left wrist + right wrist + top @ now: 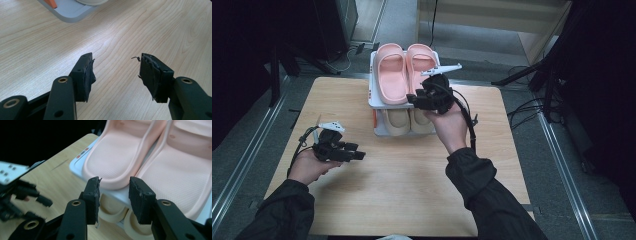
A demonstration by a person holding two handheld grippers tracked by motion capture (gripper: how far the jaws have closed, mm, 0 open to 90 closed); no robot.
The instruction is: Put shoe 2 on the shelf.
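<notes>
A pair of pink slippers [393, 75] lies on the top shelf of a small white two-tier rack [377, 102], and a cream pair [398, 122] sits on the shelf below. My right gripper [414, 100] hovers at the near edge of the top shelf. In the right gripper view its jaws [113, 192] stand partly apart just in front of the heel of one pink slipper [112, 157], and the pads touch nothing. The cream slippers [112, 210] show below. My left gripper [357, 155] is low over the table at the left, open [116, 67] and empty.
The rack stands at the far middle of the wooden table [412, 185]. A corner of the rack's grey base [72, 12] shows in the left gripper view. Floor rails and cables run along both sides of the table.
</notes>
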